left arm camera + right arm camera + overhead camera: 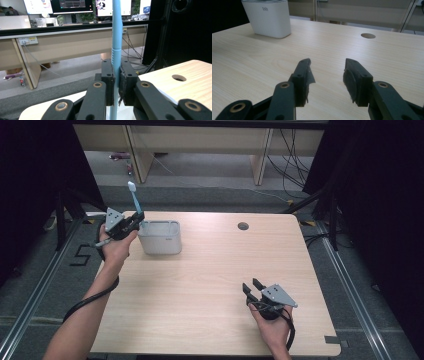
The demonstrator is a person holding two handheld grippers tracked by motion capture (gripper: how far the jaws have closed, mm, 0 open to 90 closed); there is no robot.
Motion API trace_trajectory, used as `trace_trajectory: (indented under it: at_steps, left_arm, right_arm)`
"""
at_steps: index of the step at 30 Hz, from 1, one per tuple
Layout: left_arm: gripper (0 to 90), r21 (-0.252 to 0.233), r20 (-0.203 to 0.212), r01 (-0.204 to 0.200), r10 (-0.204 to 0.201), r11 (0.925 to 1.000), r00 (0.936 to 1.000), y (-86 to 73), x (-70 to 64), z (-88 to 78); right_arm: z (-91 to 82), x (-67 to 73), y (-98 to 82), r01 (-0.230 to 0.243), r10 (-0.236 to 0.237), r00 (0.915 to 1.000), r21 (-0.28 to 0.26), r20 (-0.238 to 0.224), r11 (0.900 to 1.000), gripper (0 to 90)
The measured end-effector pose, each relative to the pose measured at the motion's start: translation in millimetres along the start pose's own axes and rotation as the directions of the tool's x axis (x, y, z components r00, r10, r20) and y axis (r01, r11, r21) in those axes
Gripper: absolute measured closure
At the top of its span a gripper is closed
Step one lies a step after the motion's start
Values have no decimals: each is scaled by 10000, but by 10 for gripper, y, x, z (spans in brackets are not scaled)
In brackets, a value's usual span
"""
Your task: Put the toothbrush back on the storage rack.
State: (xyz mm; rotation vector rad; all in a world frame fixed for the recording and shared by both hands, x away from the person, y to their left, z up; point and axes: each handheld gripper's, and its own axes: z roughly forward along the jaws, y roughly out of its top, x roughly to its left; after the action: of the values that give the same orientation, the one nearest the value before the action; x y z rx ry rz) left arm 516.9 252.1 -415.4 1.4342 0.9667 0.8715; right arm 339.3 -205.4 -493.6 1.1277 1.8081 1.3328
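Because the left gripper (134,221) has its two black jaws pressed shut on the handle of a light blue plastic toothbrush (135,200), the brush stands nearly upright at the far left of the pale wooden table (210,290), its white head up and its lower end at the left rim of a white rounded-rectangular plastic holder (160,238). Clamping the handle low on its length, as the left gripper view shows (116,82), seems meant to keep the brush (117,37) vertical so it can travel straight along the holder's opening; whether it is going in or coming out cannot be told from this moment alone. The holder sits just beside that gripper, with the person's left hand (117,247) at its near left. The right gripper (254,286) rests well apart, near the near right part of the table, jaws spread and empty (327,75); it looks parked out of the way, pointing across bare wood toward the holder (268,21). A round cable hole (243,226) is cut in the far part of the tabletop, right of the holder and clear of both grippers. Nothing lies between the grippers. The holder's rim and walls are the only obstacle to the brush's lower end, and a tilt of the handle could catch it there.
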Motion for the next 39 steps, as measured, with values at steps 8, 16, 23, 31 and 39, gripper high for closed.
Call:
trace_trajectory:
  at_steps: [8, 16, 23, 31, 39]
  left_arm:
    - [831, 68, -170, 103, -102, 9999, 9998, -63, 48, 22]
    - [831, 83, -220, 151, -149, 9999, 9996, -96, 73, 42]
    - [831, 160, -290, 177, -173, 9997, 9994, -145, 102, 46]
    - [831, 293, -288, 192, -183, 9994, 9994, -198, 106, 41]
    - [830, 432, -260, 182, -171, 9989, 9995, -239, 98, 34]
  right_arm:
    - [0, 6, -2, -73, 72, 10000, 83, 27, 9999, 566]
    - [5, 2, -7, 46, -46, 10000, 136, -6, 9999, 565]
    - [8, 19, -6, -241, 243, 9997, 174, -97, 9996, 565]
    - [12, 5, -8, 40, -41, 10000, 67, 18, 10000, 566]
    - [30, 27, -20, -284, 286, 9994, 93, -193, 9996, 565]
